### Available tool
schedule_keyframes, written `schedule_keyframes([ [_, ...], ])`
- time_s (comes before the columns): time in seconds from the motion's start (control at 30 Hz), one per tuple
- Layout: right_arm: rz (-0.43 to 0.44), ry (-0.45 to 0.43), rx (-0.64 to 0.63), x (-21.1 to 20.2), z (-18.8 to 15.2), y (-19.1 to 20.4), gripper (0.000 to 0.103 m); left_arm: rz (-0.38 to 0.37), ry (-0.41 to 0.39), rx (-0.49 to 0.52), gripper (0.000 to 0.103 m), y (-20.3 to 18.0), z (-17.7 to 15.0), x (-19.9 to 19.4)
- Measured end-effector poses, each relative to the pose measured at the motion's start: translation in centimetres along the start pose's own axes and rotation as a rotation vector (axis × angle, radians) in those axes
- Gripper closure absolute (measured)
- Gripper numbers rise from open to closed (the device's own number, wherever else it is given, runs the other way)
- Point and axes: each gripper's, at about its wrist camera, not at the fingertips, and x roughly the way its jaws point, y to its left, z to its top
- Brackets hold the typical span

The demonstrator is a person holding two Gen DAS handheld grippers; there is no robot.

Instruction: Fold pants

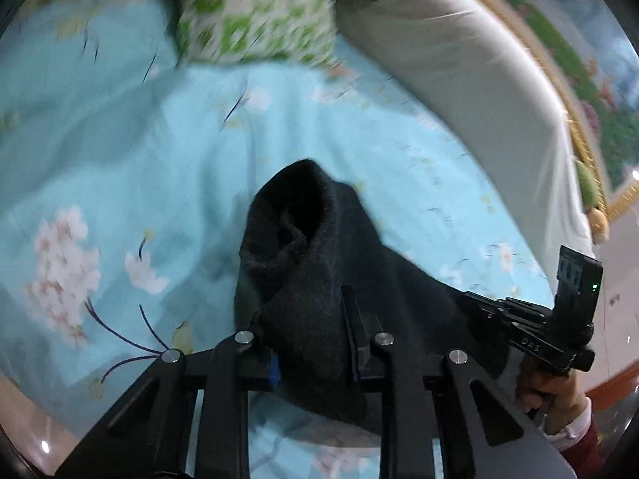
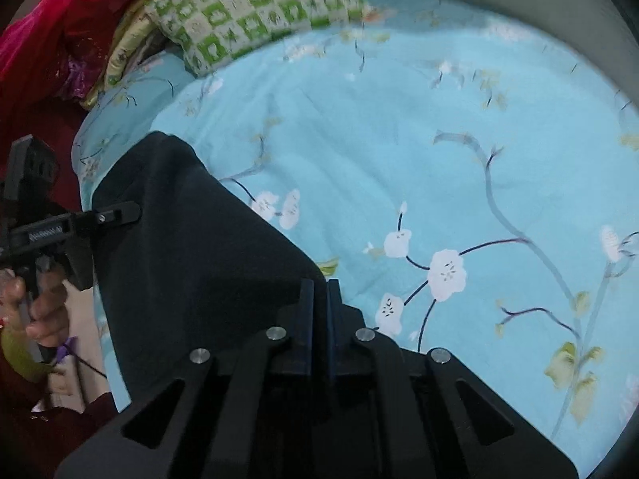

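The dark charcoal pants [image 1: 319, 263] hang bunched between both grippers above a light blue floral bedsheet [image 1: 120, 139]. In the left wrist view my left gripper [image 1: 307, 299] has the cloth between and over its fingers, and its left finger is mostly covered. My right gripper [image 1: 471, 299] grips the cloth's far right edge. In the right wrist view my right gripper [image 2: 319, 283] is shut on a corner of the pants [image 2: 191, 247], and my left gripper [image 2: 135, 211] clamps the opposite edge at the left.
A green-and-white checked pillow [image 2: 255, 12] and red bedding [image 2: 52, 28] lie at the head of the bed. A white padded headboard [image 1: 459, 72] curves along the right side. The bed edge and floor show at the lower left [image 1: 24, 411].
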Motion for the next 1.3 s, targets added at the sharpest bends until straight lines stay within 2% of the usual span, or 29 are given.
schedule_keyframes([
  [0.2,-0.057,-0.274,0.062,-6.9,-0.8,1.8,0.098,-0.051,-0.108,0.125,0.080,-2.9,0.7,-4.8],
  [0.27,-0.085,-0.314,0.074,-7.3,-0.7,2.0,0.098,-0.039,-0.130,0.169,0.080,-3.2,1.1,-4.9],
  [0.43,-0.211,-0.285,0.024,-3.5,0.4,2.8,0.098,0.056,-0.120,0.270,0.080,-2.9,1.9,-1.5],
  [0.63,-0.247,-0.239,0.071,0.5,0.6,0.9,0.098,0.178,-0.091,0.351,0.079,-1.2,2.7,3.2],
  [0.77,-0.246,-0.216,0.092,1.8,0.3,0.3,0.098,0.276,-0.114,0.444,0.070,-1.4,2.4,4.7],
  [0.83,-0.242,-0.200,0.106,2.2,0.3,0.0,0.096,0.315,-0.120,0.462,0.061,-1.2,2.4,5.2],
  [0.93,-0.236,-0.215,0.165,1.4,0.0,-0.7,0.089,0.344,-0.121,0.437,0.052,-0.7,2.7,4.9],
  [1.03,-0.220,-0.243,0.212,-0.6,-0.9,-0.8,0.086,0.353,-0.139,0.415,0.049,-0.6,2.8,3.6],
  [1.1,-0.212,-0.288,0.234,-3.2,-2.2,-0.8,0.085,0.388,-0.174,0.411,0.049,-1.0,2.7,2.4],
  [1.17,-0.199,-0.331,0.256,-5.6,-3.9,-1.0,0.076,0.423,-0.223,0.397,0.047,-1.5,2.7,0.6],
  [1.23,-0.199,-0.369,0.284,-8.1,-6.0,-0.8,0.068,0.386,-0.245,0.352,0.044,-1.6,3.0,-1.1],
  [1.3,-0.210,-0.390,0.317,-10.0,-8.2,-0.9,0.067,0.318,-0.243,0.321,0.043,-2.2,3.3,-2.3],
])
